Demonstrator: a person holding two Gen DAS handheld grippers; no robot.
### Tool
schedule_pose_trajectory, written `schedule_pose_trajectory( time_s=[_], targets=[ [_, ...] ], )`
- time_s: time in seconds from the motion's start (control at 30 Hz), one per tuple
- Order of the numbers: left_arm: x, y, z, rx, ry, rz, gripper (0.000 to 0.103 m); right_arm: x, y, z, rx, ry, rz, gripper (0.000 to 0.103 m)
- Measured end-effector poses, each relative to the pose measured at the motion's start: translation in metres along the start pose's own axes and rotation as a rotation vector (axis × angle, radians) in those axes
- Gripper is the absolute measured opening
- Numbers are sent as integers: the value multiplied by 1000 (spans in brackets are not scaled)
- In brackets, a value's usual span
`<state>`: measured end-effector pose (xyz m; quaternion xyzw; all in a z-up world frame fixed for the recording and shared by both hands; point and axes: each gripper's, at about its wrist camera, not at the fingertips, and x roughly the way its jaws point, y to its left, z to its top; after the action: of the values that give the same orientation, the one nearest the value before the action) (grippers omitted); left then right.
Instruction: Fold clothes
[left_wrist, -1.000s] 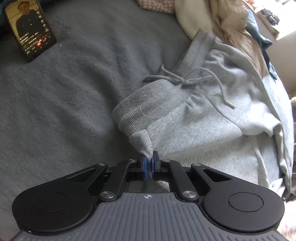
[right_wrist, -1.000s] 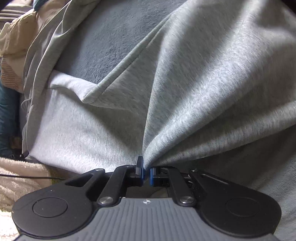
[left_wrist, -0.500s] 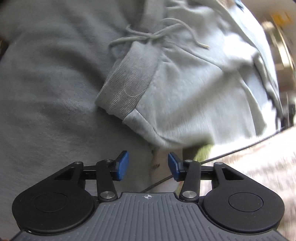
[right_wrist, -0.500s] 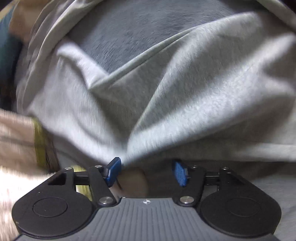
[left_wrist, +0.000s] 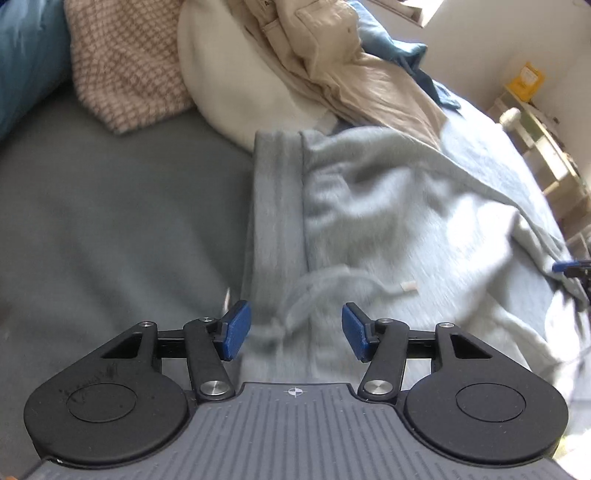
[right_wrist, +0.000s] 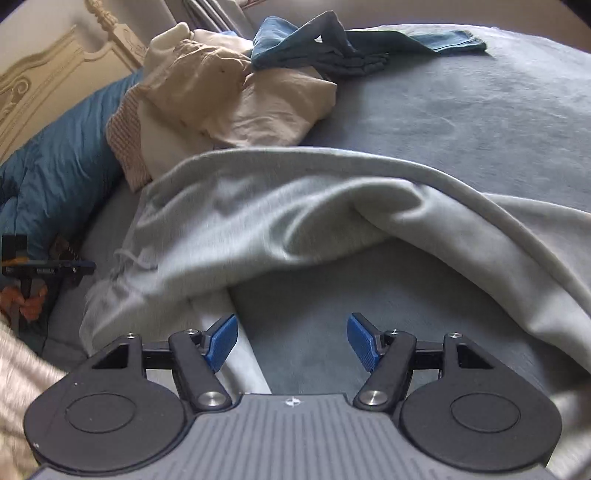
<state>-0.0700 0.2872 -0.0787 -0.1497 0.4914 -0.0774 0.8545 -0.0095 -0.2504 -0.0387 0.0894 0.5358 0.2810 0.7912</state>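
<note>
the grey sweatpants lie spread on the grey blanket of the bed, waistband and drawstring just ahead of the left gripper. its jaws have just been opening and hold nothing (blue pads apart). the right gripper has likewise just been opening, empty, over bare blanket beside a sweatpants fold.

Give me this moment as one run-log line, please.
left gripper: just opened, empty | right gripper: just opened, empty | grey sweatpants: released on bed
</note>
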Motion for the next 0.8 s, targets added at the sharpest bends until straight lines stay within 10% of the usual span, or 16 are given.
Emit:
schedule_pose_trajectory(
  time_s=[0.17, 0.8],
  targets=[
    [24, 8, 18, -90, -63, -22, 58, 64, 2, 11, 49, 23, 10, 69],
    [120, 43, 81, -138, -168, -267, 85, 90, -8, -11, 228, 92, 43, 69]
  ],
)
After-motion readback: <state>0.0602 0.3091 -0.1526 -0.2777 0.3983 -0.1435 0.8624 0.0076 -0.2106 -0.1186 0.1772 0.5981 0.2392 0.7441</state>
